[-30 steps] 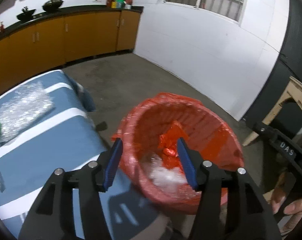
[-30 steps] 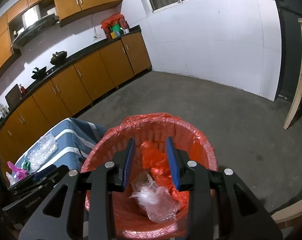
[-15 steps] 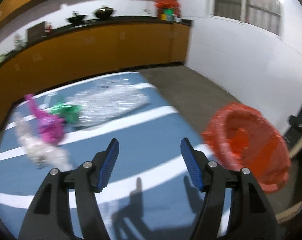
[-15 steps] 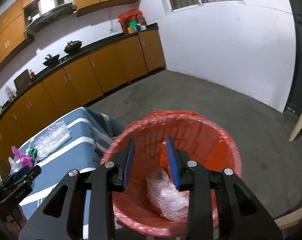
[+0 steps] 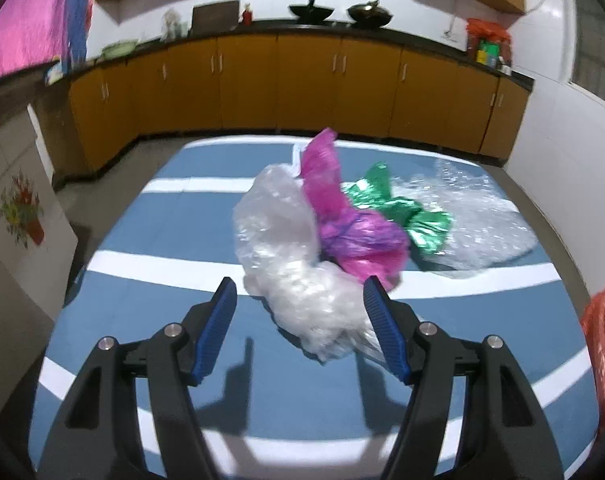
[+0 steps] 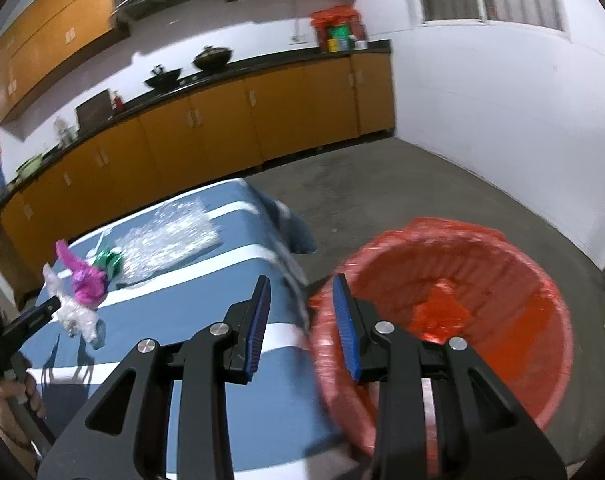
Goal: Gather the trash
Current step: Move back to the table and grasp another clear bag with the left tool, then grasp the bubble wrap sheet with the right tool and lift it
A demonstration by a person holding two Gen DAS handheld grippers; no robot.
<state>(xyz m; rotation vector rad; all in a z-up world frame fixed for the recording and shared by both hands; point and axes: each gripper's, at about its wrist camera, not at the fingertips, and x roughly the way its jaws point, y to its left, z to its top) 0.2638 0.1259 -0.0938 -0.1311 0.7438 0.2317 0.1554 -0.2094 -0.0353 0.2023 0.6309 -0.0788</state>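
Four pieces of trash sit on the blue striped surface (image 5: 174,336), all clustered together: a clear crumpled bag (image 5: 298,272), a pink bag (image 5: 350,232) touching its far side, a green foil wrapper (image 5: 398,212) just beyond the pink one, and a bubble wrap sheet (image 5: 482,220) farthest toward the bin side.

Your left gripper (image 5: 300,328) points down at the clear crumpled bag. Fingers wide. The near end of the bag sits between them, close against the right finger (image 5: 382,332); the left finger is clear of it, so no grip on it. Nothing held.

Your right gripper (image 6: 300,322) hangs over the edge of the surface, beside the red-lined bin (image 6: 534,280). Fingers narrow but parted, nothing between them. The bin stands on the floor just off the surface corner nearest the bubble wrap; the red liner is folded over its rim. Contents are too blurred to tell in this view.

From the right wrist view your left gripper (image 6: 42,312) shows at the clear crumpled bag (image 6: 76,316), your hand (image 6: 6,396) on its handle.

Both views carry some motion blur.
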